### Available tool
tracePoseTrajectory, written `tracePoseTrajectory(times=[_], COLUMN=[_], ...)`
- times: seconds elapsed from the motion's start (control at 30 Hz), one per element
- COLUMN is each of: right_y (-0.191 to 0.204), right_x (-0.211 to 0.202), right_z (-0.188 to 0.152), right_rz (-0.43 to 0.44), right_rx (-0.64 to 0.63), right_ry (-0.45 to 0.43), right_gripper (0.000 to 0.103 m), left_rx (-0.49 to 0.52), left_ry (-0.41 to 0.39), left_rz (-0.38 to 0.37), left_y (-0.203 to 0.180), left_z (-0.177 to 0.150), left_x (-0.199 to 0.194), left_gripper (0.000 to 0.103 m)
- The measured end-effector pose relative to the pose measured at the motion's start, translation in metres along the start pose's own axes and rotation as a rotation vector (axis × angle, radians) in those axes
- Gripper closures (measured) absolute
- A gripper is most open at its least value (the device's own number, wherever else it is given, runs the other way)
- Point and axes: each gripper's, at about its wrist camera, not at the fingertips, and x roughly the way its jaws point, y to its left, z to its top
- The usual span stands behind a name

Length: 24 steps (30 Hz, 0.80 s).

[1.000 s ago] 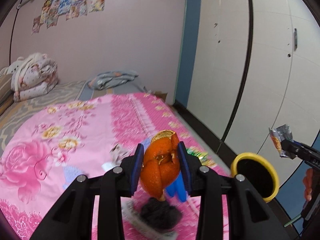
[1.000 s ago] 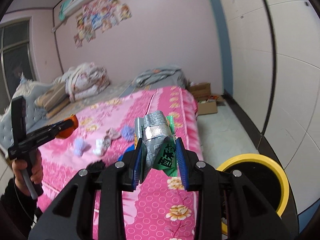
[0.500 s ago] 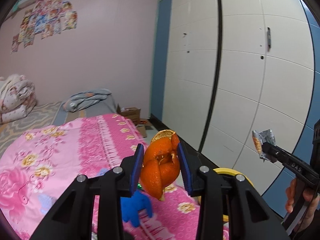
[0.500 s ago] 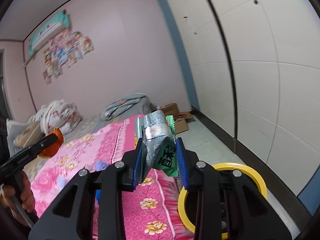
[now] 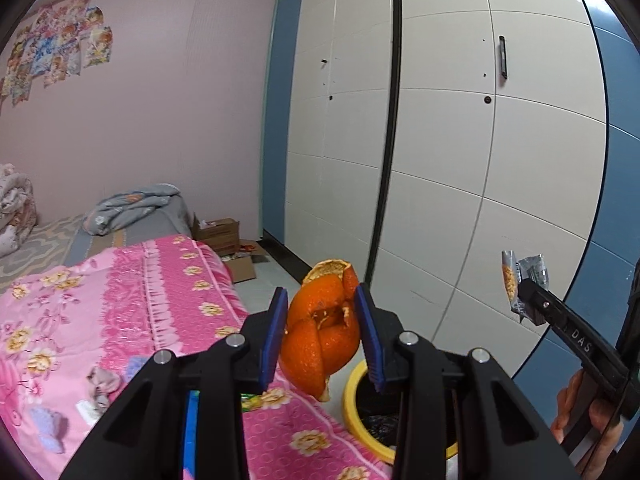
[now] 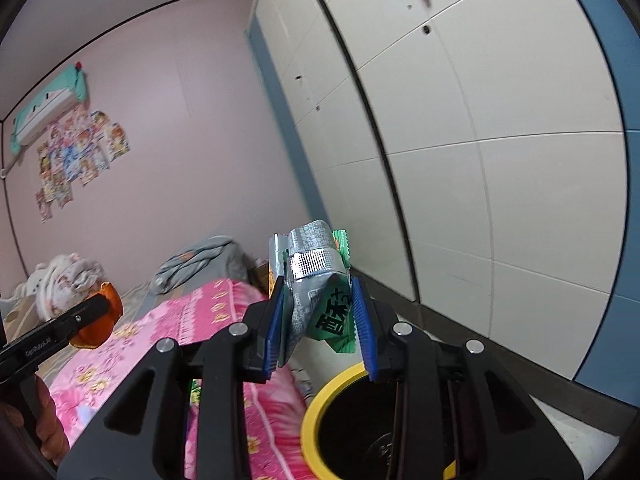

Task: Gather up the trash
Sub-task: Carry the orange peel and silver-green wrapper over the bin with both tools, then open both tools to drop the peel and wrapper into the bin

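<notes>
We see our left gripper (image 5: 322,336) clamped on an orange peel (image 5: 320,340) and our right gripper (image 6: 318,320) clamped on a crumpled wrapper (image 6: 316,292); the yellow-rimmed bin (image 6: 340,392) sits just below both

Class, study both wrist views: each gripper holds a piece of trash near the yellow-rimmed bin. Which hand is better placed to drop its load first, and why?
Probably the right. The right gripper, shut on the snack wrappers, has the bin opening just below it. The left gripper, holding orange peel, hangs nearer the bed edge.
</notes>
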Motion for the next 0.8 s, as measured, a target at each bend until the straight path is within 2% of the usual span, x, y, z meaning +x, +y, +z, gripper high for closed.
tracePoseTrajectory(times=[0.23,0.47,0.8], right_y=[-0.013,-0.031,-0.063], right_x=[0.012,0.031,0.068], right_z=[-0.005,-0.016,-0.044], right_rz=[-0.088,-0.137,-0.199], right_rx=[0.010,0.042,0.084], right_ry=[-0.015,0.028,0.121], right_gripper=[0.072,0.070,0.068], left_rx=[0.002,-0.024,-0.026], left_ry=[0.028,0.083,0.232], left_rz=[-0.032,-0.068,-0.097], left_y=[-0.018,-0.036,-0.054], left_z=[-0.012,-0.035,-0.079], left_x=[0.035,0.081,0.151], left_gripper=[0.070,0.070,0.070])
